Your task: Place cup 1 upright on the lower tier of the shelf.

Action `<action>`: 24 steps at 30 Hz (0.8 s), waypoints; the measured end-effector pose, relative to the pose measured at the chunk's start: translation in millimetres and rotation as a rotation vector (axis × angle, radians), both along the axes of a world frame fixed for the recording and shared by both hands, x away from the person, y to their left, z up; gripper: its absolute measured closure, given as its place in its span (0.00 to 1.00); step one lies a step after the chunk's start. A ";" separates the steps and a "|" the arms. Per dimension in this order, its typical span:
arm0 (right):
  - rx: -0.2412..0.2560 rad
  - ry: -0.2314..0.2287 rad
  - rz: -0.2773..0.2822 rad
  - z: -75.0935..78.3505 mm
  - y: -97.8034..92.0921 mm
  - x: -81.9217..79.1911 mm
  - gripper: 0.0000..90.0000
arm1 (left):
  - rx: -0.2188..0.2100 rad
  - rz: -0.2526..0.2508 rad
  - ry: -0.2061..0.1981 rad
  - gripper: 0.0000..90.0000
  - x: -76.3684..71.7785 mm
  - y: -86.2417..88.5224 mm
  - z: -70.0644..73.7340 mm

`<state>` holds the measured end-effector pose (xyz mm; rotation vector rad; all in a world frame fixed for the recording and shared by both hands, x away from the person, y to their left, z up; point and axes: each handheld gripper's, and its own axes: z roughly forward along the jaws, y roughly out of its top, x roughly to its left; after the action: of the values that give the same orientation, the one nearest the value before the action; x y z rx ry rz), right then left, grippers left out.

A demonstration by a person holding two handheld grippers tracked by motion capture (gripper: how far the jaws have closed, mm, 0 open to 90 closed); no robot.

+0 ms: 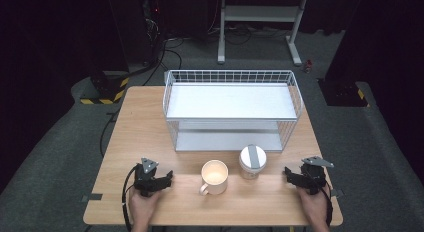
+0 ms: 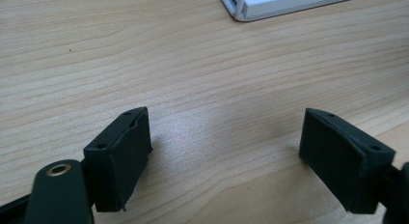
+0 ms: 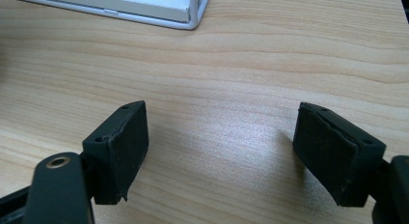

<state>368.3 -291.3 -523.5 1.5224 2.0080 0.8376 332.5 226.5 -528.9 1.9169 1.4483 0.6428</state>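
Jaws spread on left gripper (image 1: 169,178) and right gripper (image 1: 286,172), lower frame; best approached mug (image 1: 214,177) squarely, low.

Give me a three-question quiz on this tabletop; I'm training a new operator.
1. True or false: the left gripper is shut on the white mug.
2. What stands beside the mug, nearer the right gripper? A) a white jar with a grey-striped lid B) a bowl C) a bottle
3. Fill in: behind both stands a white two-tier wire ____.

Key: 1 false, both grippers are open over bare wooden table; 2 A; 3 rack.
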 end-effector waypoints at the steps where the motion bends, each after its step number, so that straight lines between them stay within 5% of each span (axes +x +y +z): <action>1: -0.001 -0.001 0.001 0.0 -0.1 0.1 0.22 | 0.002 -0.001 0.001 0.21 0.0 0.0 0.1; 24: 0.037 -0.019 0.027 1.0 -2.8 -11.8 0.19 | -0.001 0.001 0.001 0.22 0.5 0.4 0.2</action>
<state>356.5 -294.1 -522.4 1.5047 2.0138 0.9017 333.1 227.0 -528.7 1.9167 1.4499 0.6416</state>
